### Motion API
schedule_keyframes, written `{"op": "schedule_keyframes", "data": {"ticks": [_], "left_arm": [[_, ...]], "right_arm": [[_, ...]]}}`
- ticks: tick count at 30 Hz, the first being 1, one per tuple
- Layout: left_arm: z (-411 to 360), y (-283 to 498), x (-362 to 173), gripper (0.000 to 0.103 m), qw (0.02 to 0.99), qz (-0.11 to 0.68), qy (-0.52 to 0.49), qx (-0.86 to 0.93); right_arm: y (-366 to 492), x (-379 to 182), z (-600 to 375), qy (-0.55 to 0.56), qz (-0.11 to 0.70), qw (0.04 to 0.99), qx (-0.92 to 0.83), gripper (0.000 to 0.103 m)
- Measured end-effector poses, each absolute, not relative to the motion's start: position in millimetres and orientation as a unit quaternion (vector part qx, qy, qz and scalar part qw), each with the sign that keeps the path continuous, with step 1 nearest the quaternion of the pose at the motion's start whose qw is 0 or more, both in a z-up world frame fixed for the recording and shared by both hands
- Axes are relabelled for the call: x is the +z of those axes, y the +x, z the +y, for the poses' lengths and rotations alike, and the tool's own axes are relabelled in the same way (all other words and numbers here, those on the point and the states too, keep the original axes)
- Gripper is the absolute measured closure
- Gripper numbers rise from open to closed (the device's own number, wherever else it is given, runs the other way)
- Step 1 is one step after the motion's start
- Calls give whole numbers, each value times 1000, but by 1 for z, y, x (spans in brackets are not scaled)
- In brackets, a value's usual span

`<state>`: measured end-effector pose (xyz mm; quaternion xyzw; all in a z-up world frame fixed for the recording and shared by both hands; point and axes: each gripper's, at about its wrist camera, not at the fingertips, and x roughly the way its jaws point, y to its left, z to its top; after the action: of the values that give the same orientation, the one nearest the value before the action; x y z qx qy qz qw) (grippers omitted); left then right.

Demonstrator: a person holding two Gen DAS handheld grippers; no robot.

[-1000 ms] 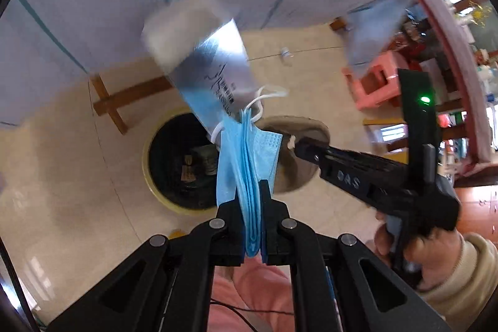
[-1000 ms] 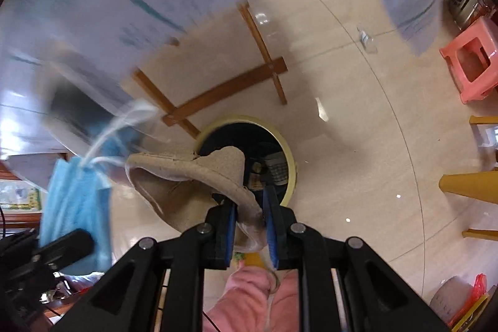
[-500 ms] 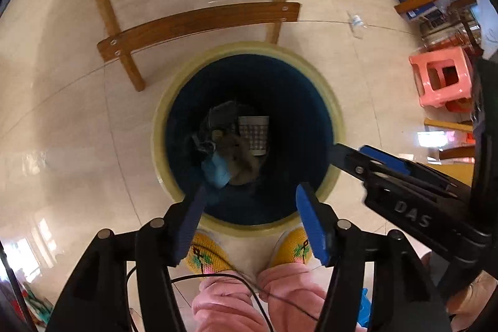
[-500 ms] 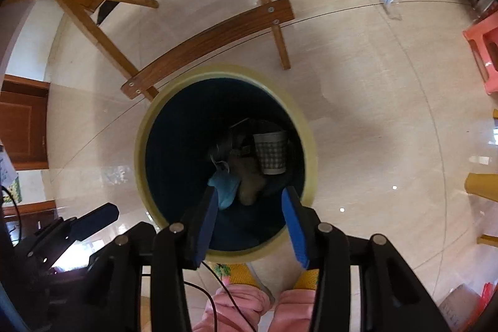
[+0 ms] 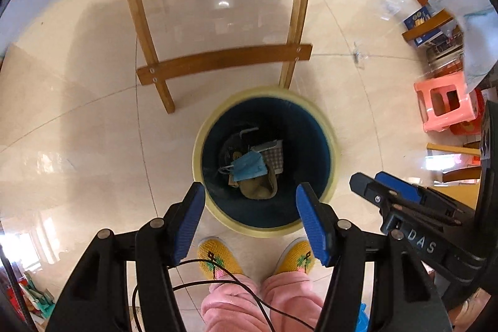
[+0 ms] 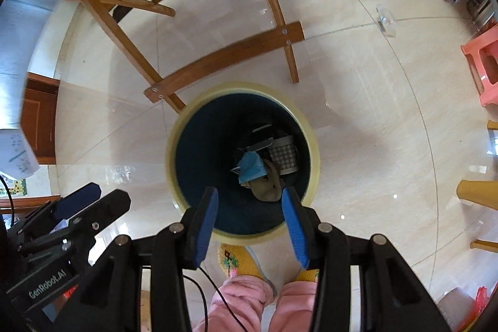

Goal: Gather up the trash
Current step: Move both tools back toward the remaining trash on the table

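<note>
A round bin with a yellow rim (image 5: 334,142) and dark inside stands on the floor below me; it also shows in the right wrist view (image 6: 316,157). At its bottom lie a blue face mask (image 5: 249,166), a tan cloth (image 5: 258,189) and a checked cup (image 5: 275,159); the mask (image 6: 251,168) and cloth (image 6: 269,190) also show in the right wrist view. My left gripper (image 5: 250,195) is open and empty above the bin's near rim. My right gripper (image 6: 249,198) is open and empty above it too, and shows at the right of the left wrist view (image 5: 373,185).
A wooden chair (image 5: 224,58) stands just behind the bin. A pink plastic stool (image 5: 445,105) is at the right. The person's yellow slippers (image 5: 218,257) and pink trousers are right below the grippers. A small clear bottle (image 6: 385,19) lies on the tiled floor.
One second ago my left gripper held the mask and my right the tan cloth. Both jaws opened, the items fell into the bin, and both grippers have since drawn back upward.
</note>
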<state>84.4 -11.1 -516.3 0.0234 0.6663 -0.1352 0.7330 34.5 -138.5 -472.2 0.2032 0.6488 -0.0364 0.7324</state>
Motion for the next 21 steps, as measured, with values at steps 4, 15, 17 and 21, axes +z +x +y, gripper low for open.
{"op": "schedule_keyframes", "data": {"ticks": [4,15,17,21], "left_arm": [[-11,85,-471,44,739,659,12,-138],[-8,66,-312,44,777,611,-13,-153],[-6,62,-281,44,787,597,-15,-154],[-1,58,-224,44,808,569,-12,-156]], "right_arm": [[30,-423,-138,199,639,742,-29,60],[14,-269,-135,168,610,774,24,60],[11,-242,-135,156,601,783,34,60],[6,-188,-134,135,576,805,52,60]]}}
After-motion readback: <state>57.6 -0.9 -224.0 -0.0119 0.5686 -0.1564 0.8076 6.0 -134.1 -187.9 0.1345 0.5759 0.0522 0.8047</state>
